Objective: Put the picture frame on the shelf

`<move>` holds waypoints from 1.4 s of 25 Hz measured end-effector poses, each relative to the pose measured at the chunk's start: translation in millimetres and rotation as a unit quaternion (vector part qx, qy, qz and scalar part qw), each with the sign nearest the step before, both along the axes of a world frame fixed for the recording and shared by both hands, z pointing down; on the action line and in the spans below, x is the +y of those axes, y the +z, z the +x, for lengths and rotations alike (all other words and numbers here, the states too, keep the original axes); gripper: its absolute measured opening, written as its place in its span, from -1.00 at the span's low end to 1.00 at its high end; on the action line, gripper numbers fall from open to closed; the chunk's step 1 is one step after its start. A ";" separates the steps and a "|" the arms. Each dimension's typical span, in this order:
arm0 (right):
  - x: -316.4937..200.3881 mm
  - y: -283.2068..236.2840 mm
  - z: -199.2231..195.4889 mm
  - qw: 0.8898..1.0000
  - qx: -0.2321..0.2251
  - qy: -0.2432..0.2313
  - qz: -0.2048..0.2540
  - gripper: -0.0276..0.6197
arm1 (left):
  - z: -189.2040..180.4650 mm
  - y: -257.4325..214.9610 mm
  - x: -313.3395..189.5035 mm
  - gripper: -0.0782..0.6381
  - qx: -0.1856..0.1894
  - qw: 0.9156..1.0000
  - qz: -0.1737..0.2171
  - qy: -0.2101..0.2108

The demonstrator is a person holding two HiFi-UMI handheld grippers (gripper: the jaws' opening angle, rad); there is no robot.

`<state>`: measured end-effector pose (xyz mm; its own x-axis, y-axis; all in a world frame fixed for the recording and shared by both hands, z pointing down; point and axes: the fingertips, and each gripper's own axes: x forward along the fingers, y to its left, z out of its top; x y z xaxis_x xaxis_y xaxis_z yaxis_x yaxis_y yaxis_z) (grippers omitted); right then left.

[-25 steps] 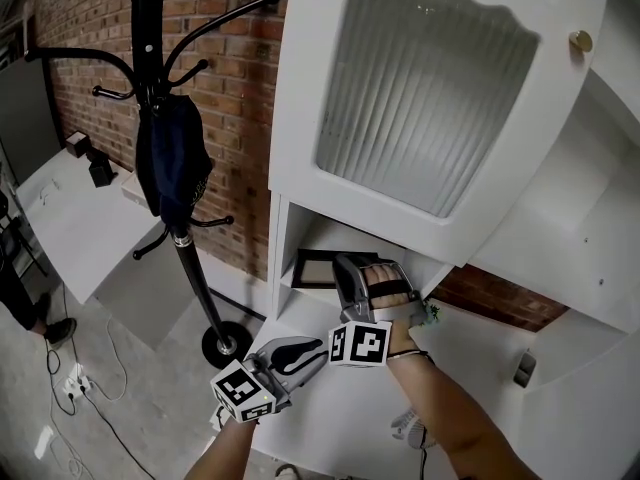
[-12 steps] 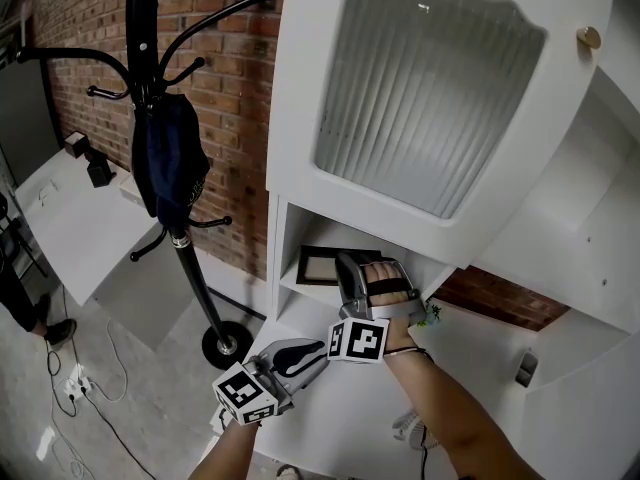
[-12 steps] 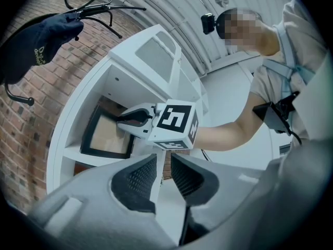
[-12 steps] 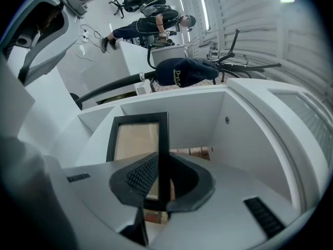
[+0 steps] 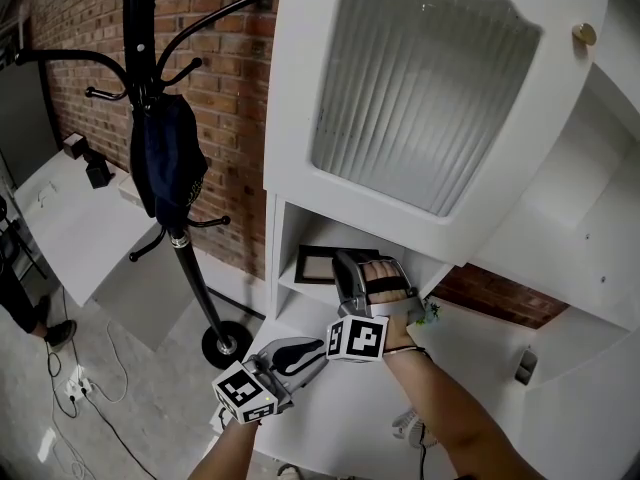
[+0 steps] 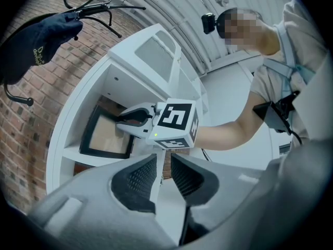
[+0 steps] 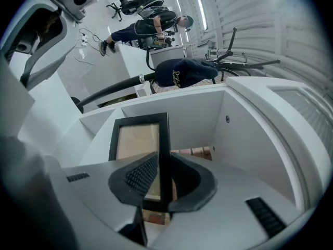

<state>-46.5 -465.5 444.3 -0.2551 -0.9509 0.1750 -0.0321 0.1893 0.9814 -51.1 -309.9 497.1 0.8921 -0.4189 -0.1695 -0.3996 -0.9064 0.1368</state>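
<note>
A black picture frame (image 5: 318, 265) with a beige inside stands in the open shelf compartment (image 5: 292, 290) of a white cabinet. In the right gripper view the frame (image 7: 136, 139) stands upright on the shelf floor, and its near side bar runs between the pads. My right gripper (image 5: 349, 266) reaches into the compartment. Its jaws are opening, and a sliver of gap shows beside the left pad (image 7: 140, 175). My left gripper (image 5: 312, 350) hangs lower, in front of the cabinet, slightly open on nothing. In its own view the frame (image 6: 106, 137) is at the left.
A ribbed glass door (image 5: 430, 98) hangs open above the compartment. A black coat stand (image 5: 190, 268) with a dark bag (image 5: 170, 158) stands at the left against a brick wall. A white ledge (image 5: 350, 418) lies below my arms.
The frame and my right gripper have edged slightly deeper into the compartment. The left gripper has barely moved.
</note>
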 end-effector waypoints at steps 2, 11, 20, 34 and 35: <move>0.6 0.2 -0.6 1.000 -0.001 0.000 -0.005 -0.61 | 0.9 0.2 0.8 -0.53 -0.001 1.000 0.000 0.000; 5.2 -3.4 -5.1 1.000 -0.015 -0.009 -0.012 -0.58 | 1.1 -2.0 1.5 -0.53 -0.005 1.000 0.001 -0.004; 18.3 -19.8 -16.4 0.999 -0.040 -0.031 -0.008 -0.55 | 2.0 -2.2 2.6 -0.53 -0.006 1.000 0.001 -0.006; 60.8 -23.7 -8.2 0.988 -0.145 -0.031 -0.049 -0.55 | 3.5 -7.6 7.7 -0.53 -0.009 1.000 0.005 -0.012; 63.7 -21.8 -5.8 0.986 -0.153 -0.031 -0.055 -0.55 | 3.9 -8.0 8.3 -0.53 -0.009 1.000 0.005 -0.012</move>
